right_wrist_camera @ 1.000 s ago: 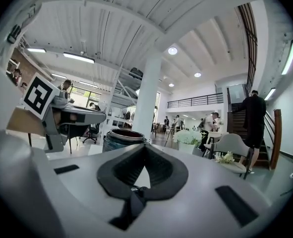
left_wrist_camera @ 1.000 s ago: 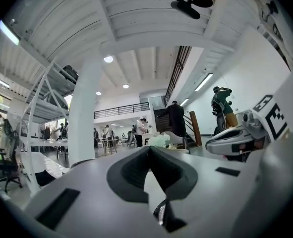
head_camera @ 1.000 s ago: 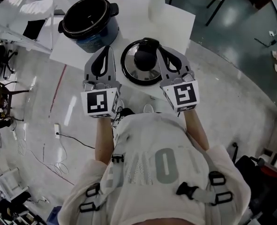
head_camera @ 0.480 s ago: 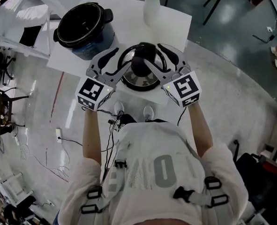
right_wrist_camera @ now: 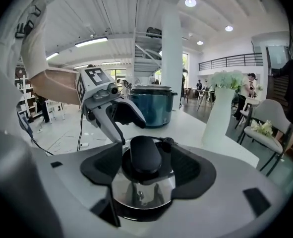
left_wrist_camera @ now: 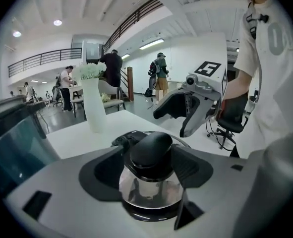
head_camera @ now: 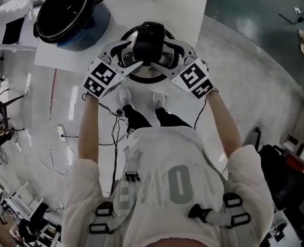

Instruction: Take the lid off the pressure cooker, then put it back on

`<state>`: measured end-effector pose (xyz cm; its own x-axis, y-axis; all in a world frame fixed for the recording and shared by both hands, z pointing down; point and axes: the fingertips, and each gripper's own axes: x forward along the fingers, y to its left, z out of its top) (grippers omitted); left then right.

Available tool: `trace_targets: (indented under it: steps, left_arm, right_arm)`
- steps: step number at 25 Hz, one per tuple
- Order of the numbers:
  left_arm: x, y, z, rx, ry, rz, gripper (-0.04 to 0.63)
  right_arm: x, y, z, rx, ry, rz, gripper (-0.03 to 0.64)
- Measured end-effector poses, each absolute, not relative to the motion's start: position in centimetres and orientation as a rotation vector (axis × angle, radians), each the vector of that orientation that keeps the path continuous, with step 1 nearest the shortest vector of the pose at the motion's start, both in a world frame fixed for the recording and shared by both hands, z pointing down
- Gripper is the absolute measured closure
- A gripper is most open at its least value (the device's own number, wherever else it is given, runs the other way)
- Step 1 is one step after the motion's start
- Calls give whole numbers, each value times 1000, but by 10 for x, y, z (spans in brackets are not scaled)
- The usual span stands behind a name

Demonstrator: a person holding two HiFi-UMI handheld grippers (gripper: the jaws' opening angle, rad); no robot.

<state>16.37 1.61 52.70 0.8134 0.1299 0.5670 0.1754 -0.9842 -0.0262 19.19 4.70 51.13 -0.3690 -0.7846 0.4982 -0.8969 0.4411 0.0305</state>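
Observation:
The steel pressure cooker lid (head_camera: 149,71) lies flat on the white table (head_camera: 188,14), its black handle (head_camera: 148,41) pointing up. The open dark-blue cooker pot (head_camera: 69,15) stands apart at the far left. My left gripper (head_camera: 132,55) comes at the handle from the left and my right gripper (head_camera: 168,54) from the right. In the left gripper view the handle (left_wrist_camera: 151,151) sits between the left gripper's (left_wrist_camera: 148,170) opening jaws, with gaps either side. In the right gripper view the handle (right_wrist_camera: 145,155) sits likewise inside the right gripper's (right_wrist_camera: 144,171) opening jaws.
A white vase with flowers (left_wrist_camera: 93,105) stands behind the lid on the table. The pot (right_wrist_camera: 153,105) is beyond the left gripper. The near table edge runs just under the lid. Chairs, other tables and people stand farther off in the hall.
Both grippers have dropped from above the lid and tilted down to either side of the handle. Their jaws, shut a second ago, have spread around it.

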Motion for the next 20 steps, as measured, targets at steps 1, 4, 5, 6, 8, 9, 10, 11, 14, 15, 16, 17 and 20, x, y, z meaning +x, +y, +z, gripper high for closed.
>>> trace_targets:
  steps: [1, 4, 5, 6, 8, 9, 10, 11, 14, 15, 16, 17, 20]
  left_arm:
    - [164, 14, 532, -2921, -250, -919, 314]
    - [166, 11, 543, -2949, -271, -945, 314]
    - [166, 11, 544, -2966, -280, -944, 314]
    - [167, 12, 546, -2977, -289, -941, 314]
    - [169, 13, 551, -2977, -307, -945, 314]
    - [170, 14, 554, -2975, -315, -948, 314]
    - [171, 13, 556, -2973, -318, -948, 314]
    - [173, 13, 556, -2971, -317, -944, 314]
    - [176, 12, 554, -2963, -328, -919, 316]
    - [176, 12, 554, -2962, -340, -911, 316]
    - [177, 12, 555, -2960, -353, -907, 316]
    - [176, 12, 555, -2958, -367, -906, 316]
    - [177, 13, 557, -2962, -401, -906, 316]
  right_arm:
    - [192, 46, 519, 1399, -2251, 358, 315]
    - [190, 44, 537, 1344, -2246, 396, 316]
    - [190, 43, 542, 1334, -2244, 408, 318]
    - [190, 42, 547, 1330, -2240, 417, 321]
    - [191, 39, 553, 1338, -2231, 427, 326]
    - [191, 38, 556, 1345, -2226, 428, 329]
    - [191, 36, 558, 1351, -2222, 426, 333]
    - [192, 35, 559, 1356, -2218, 423, 340]
    - [190, 32, 562, 1355, -2215, 412, 354]
    - [189, 31, 563, 1354, -2218, 410, 354]
    - [189, 31, 563, 1352, -2222, 408, 353]
    - [189, 30, 564, 1351, -2228, 407, 351]
    - [188, 29, 564, 1353, -2244, 402, 350]
